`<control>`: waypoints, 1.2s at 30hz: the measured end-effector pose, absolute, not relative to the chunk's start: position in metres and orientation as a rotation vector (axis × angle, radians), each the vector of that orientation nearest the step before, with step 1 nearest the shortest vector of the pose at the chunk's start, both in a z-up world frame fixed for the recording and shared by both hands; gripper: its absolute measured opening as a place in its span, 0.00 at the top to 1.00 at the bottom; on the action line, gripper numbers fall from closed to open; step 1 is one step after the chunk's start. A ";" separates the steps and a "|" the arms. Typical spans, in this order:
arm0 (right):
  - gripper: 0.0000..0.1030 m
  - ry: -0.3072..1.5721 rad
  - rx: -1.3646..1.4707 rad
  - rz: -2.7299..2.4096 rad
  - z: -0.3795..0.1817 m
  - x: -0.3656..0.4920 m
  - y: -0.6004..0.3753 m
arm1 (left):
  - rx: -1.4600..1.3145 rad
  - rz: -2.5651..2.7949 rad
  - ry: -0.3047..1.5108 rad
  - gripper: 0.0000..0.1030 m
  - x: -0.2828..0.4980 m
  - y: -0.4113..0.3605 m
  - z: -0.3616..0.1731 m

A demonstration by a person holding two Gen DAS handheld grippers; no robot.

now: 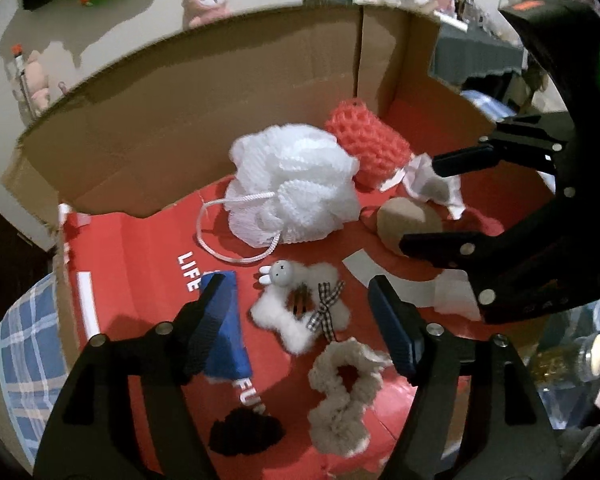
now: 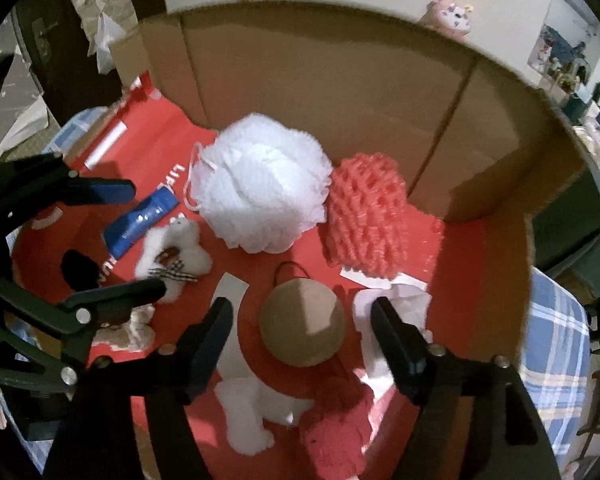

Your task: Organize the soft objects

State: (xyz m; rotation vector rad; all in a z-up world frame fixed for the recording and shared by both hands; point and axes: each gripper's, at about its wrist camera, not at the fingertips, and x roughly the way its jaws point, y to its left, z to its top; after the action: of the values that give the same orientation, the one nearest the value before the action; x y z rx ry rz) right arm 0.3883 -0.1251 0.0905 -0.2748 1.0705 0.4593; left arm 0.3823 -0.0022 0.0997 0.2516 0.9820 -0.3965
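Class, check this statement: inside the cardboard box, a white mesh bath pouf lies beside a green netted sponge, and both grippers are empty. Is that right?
Not quite. The netted sponge beside the white mesh bath pouf is coral red, not green, as the right wrist view shows. The left gripper and right gripper are indeed empty.

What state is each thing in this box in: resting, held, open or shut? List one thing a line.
left gripper: open, nothing between its fingers.
right gripper: open, over the tan ball, not gripping it.
tan ball: resting on the box floor.
white bath pouf: resting, cord loose.
coral mesh sponge: resting beside the pouf.
beige scrunchie: lying flat.
cardboard box: open, flaps up.
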 end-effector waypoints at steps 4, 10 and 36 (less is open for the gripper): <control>0.10 1.007 -0.233 0.445 0.115 0.367 -0.134 | 0.195 -0.389 0.948 0.29 0.363 0.009 0.115; 0.01 0.914 -0.196 0.400 0.143 0.328 -0.149 | 0.133 -0.362 0.896 0.28 0.334 0.023 0.132; 0.00 0.880 -0.127 0.204 0.111 0.259 -0.169 | 0.048 -0.205 0.920 0.28 0.276 0.032 0.108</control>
State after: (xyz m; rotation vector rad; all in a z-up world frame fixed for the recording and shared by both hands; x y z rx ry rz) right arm 0.2592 -0.1693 0.1108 -0.1273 0.8802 0.2040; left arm 0.2759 0.0323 0.1084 0.0475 0.9203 -0.2053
